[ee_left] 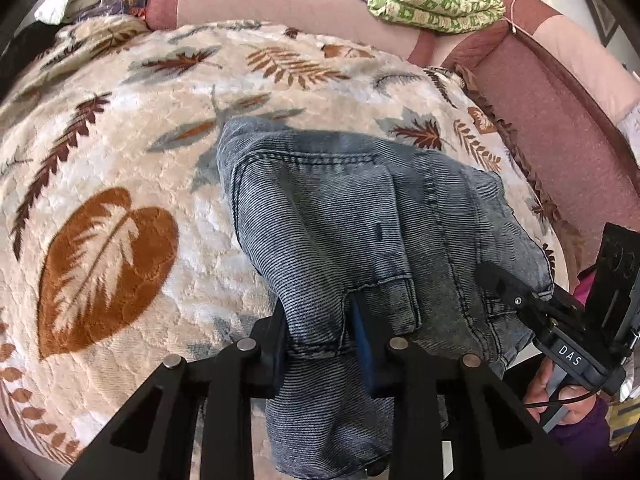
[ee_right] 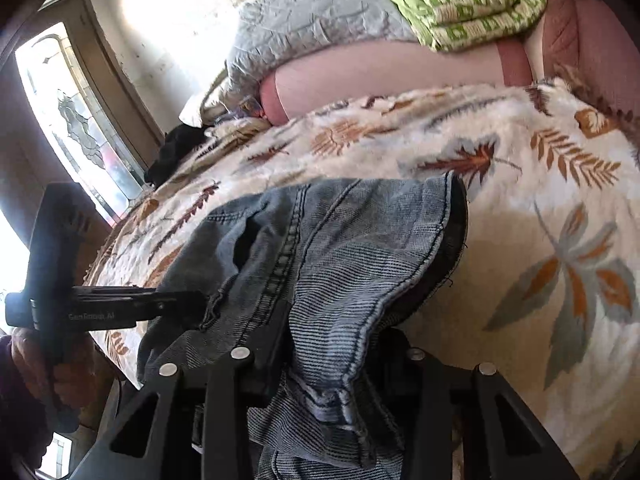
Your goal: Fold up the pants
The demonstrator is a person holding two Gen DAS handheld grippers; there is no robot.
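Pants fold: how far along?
Early. Done: both tongs have gripped the jeans; left tongs and right tongs each pinch bunched denim. In hand: the near end is raised off the blanket, the rest draped on it. Left: no neat fold shows, the denim is crumpled, so spreading and folding remain.

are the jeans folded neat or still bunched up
Bunched up. The jeans lie crumpled on the leaf-print blanket, near edge pinched by the left gripper and right gripper.
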